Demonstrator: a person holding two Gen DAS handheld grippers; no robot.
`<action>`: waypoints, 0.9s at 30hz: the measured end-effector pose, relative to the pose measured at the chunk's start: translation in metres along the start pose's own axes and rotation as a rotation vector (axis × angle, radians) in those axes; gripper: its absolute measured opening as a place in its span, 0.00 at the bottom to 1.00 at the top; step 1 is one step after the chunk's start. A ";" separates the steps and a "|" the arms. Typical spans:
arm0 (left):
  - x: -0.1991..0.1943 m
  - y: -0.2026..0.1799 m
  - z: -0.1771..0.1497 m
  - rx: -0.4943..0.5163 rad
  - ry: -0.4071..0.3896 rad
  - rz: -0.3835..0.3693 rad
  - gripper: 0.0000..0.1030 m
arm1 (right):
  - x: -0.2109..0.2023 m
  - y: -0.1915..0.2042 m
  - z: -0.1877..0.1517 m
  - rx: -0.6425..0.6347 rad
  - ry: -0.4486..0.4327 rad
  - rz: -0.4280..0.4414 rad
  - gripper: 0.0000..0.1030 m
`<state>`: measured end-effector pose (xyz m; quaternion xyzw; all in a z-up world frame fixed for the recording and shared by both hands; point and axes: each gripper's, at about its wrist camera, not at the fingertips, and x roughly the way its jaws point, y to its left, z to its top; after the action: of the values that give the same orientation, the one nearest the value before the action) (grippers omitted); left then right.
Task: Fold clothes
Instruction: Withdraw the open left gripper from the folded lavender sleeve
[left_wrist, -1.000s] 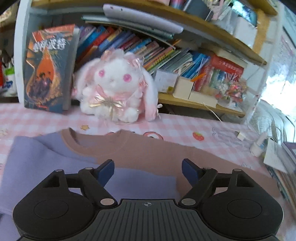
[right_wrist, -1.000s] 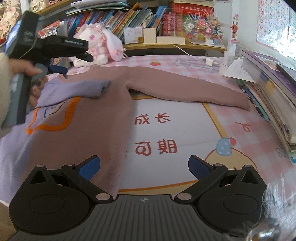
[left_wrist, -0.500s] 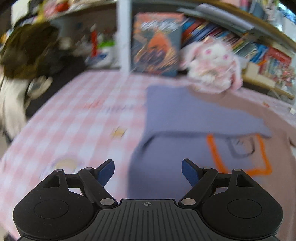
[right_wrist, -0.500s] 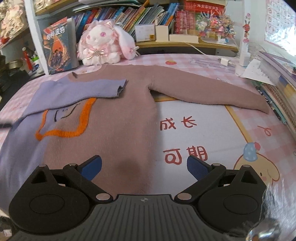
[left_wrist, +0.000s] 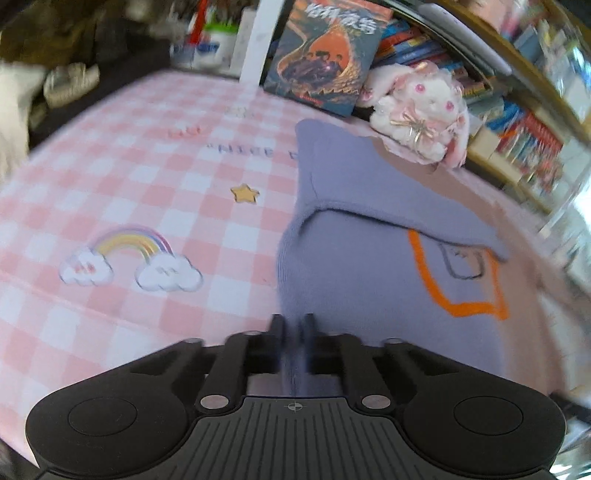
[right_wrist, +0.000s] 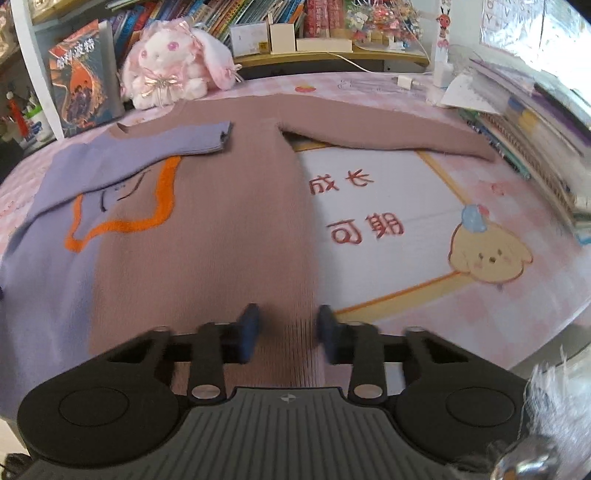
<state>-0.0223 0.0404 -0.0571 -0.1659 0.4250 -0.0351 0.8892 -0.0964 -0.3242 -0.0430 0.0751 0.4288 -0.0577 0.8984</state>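
Left gripper (left_wrist: 293, 332) pinching lilac-brown sweater (left_wrist: 354, 266) hem

the left gripper (left_wrist: 293, 326), wide open near the collar a second ago, has swung round to the lavender side of the sweater (right_wrist: 199, 236) and pinched its hem. the right gripper (right_wrist: 288, 330) has dropped to the brown hem, its jaws narrowed round the fabric without touching yet.
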 end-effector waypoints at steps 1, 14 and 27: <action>-0.001 0.002 0.000 -0.005 -0.002 -0.016 0.03 | 0.000 0.002 -0.001 -0.001 -0.003 0.010 0.13; -0.007 0.024 0.016 0.041 -0.084 0.066 0.03 | 0.012 0.049 0.007 -0.142 -0.024 0.087 0.10; -0.029 0.017 0.014 0.098 -0.143 0.092 0.29 | -0.001 0.050 0.003 -0.108 -0.075 0.062 0.36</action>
<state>-0.0316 0.0665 -0.0328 -0.1048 0.3652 -0.0031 0.9250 -0.0862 -0.2752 -0.0358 0.0374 0.3949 -0.0095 0.9179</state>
